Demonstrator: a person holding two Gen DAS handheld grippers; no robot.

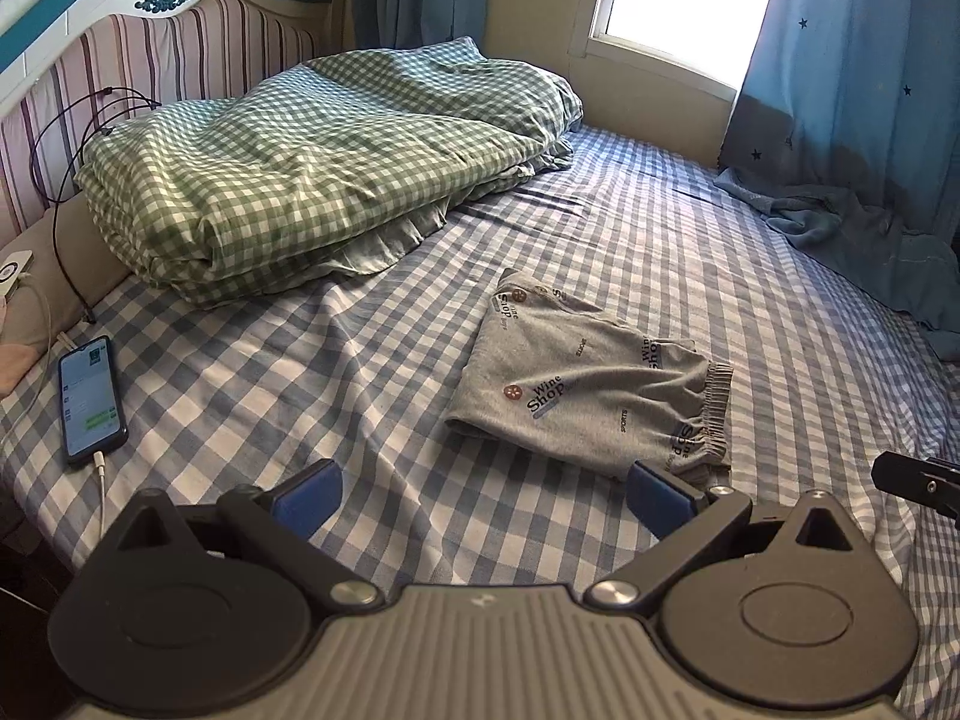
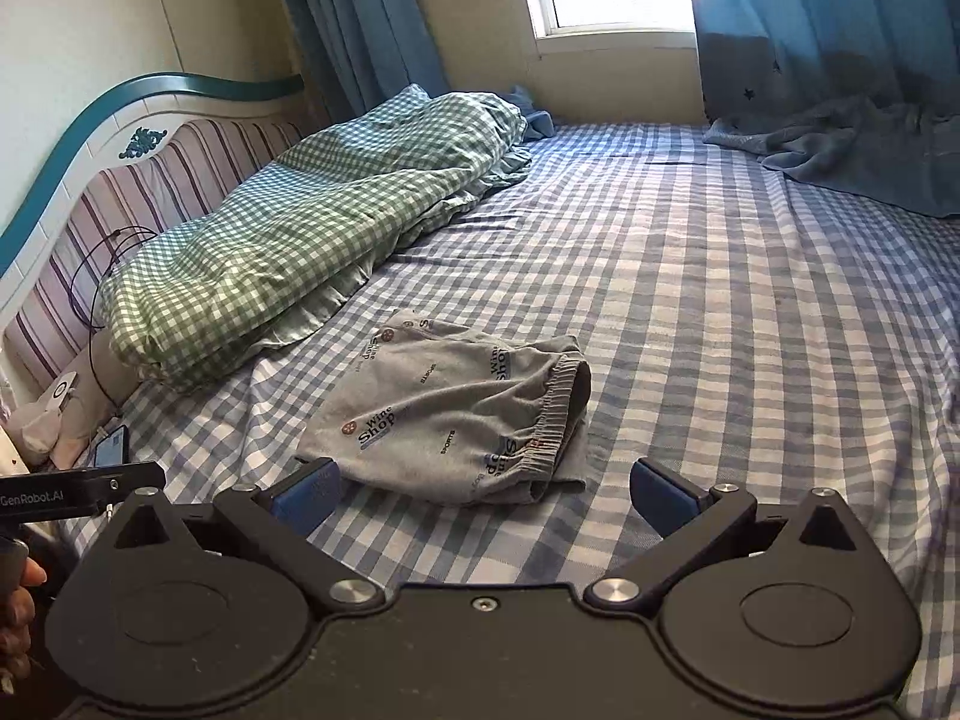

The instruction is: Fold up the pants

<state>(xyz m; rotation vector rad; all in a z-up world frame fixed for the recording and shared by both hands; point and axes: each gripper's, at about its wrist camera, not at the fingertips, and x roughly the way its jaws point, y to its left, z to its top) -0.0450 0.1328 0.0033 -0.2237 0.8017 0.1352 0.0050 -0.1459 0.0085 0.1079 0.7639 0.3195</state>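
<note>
**Hovering over folded pants, both grippers empty**

Hanging just short of the bundle, the left gripper (image 1: 483,495) stands with its blue pads spread wide and nothing between them; the right gripper (image 2: 483,495) is likewise wide and empty, held above the checked bedsheet (image 2: 750,360). Just beyond the fingertips lie the grey pants (image 1: 585,396), already doubled into a compact rectangle, the elastic waistband (image 2: 555,414) turned toward the right and a lower layer peeking out beneath it. By the look of it the folding is nearly or fully done; any next move would call for pinching the waistband edge to square the layers, or one last fold. Off to the left a phone (image 1: 90,399) rests on its cable. Farther back sit the green checked duvet (image 1: 312,168), the striped headboard (image 1: 156,48) and blue curtains (image 2: 828,30).
</note>
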